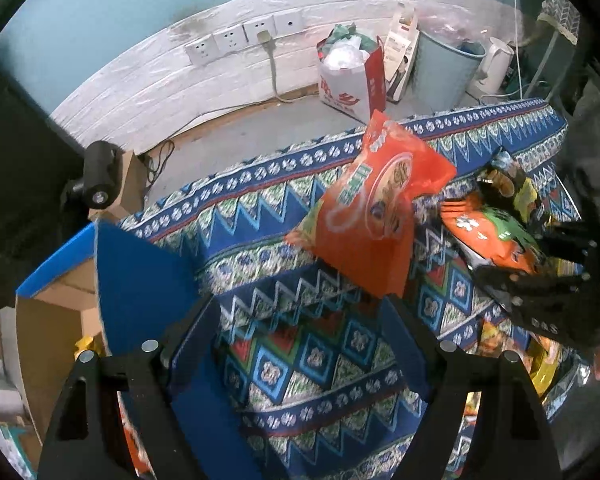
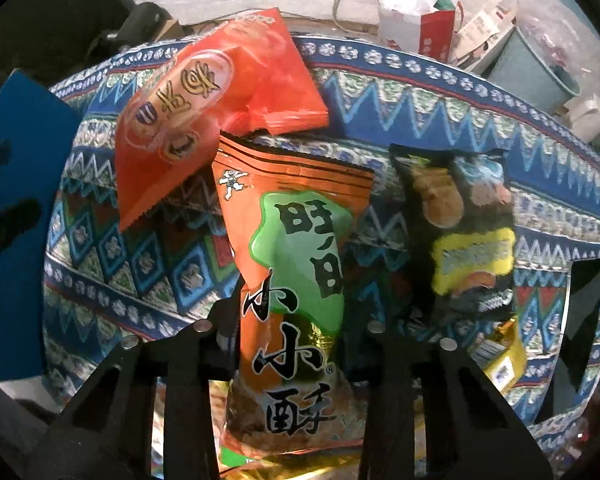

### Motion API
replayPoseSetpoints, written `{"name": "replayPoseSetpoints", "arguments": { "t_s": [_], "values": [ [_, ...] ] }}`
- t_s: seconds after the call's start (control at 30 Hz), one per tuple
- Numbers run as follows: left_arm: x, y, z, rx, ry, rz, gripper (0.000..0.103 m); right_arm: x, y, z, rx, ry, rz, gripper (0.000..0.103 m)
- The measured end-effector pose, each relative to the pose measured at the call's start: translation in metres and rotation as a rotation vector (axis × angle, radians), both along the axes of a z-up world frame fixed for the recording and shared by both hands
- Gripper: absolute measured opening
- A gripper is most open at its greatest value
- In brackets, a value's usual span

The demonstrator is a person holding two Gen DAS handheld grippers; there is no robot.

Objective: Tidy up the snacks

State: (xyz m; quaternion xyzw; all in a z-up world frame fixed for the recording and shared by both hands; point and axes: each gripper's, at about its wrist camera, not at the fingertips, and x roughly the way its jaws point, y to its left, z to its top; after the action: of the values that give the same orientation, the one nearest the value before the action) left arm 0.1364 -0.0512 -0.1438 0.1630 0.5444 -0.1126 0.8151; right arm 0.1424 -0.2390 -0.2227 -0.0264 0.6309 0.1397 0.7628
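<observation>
My left gripper (image 1: pixel 304 316) is open over the patterned tablecloth (image 1: pixel 260 208). An orange-red snack bag (image 1: pixel 374 208) hangs just beyond its right finger, tilted in the air; I cannot tell whether it touches. It also shows in the right wrist view (image 2: pixel 204 108). My right gripper (image 2: pixel 296 320) is shut on an orange-and-green snack bag (image 2: pixel 296 260), also seen at the right of the left wrist view (image 1: pixel 492 232). A dark snack bag with a yellow label (image 2: pixel 464 232) lies to its right.
A cardboard box with blue flaps (image 1: pixel 136 280) stands at the table's left edge. More yellow packets (image 2: pixel 504 360) lie at the right. Beyond the table are a red-and-white bag (image 1: pixel 352 76), a blue bin (image 1: pixel 444 68) and a white kettle (image 1: pixel 492 64) on the floor.
</observation>
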Motion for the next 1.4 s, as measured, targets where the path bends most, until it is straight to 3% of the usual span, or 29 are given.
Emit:
{"name": "replayPoseSetpoints", "arguments": {
  "t_s": [0.43,1.1,1.13,1.2,1.4],
  "values": [
    [0.043,-0.045,-0.017,-0.044,-0.017,-0.054,0.083,-0.013,-0.049,0.058,0.09,-0.181,-0.083,0.032],
    [0.063,-0.077,-0.065,0.022,0.052,-0.077,0.083,0.008,-0.087,0.055,0.15,-0.164,-0.155,0.033],
    [0.062,-0.077,-0.067,0.02,0.058,-0.078,0.081,0.008,-0.087,0.055,0.15,-0.164,-0.156,0.033],
    [0.058,-0.077,-0.069,0.012,0.069,-0.089,0.065,0.01,-0.088,0.054,0.147,-0.163,-0.159,0.033],
    [0.045,-0.076,-0.062,0.006,0.048,-0.088,0.041,0.011,-0.085,0.054,0.138,-0.168,-0.156,0.033]
  ]
}}
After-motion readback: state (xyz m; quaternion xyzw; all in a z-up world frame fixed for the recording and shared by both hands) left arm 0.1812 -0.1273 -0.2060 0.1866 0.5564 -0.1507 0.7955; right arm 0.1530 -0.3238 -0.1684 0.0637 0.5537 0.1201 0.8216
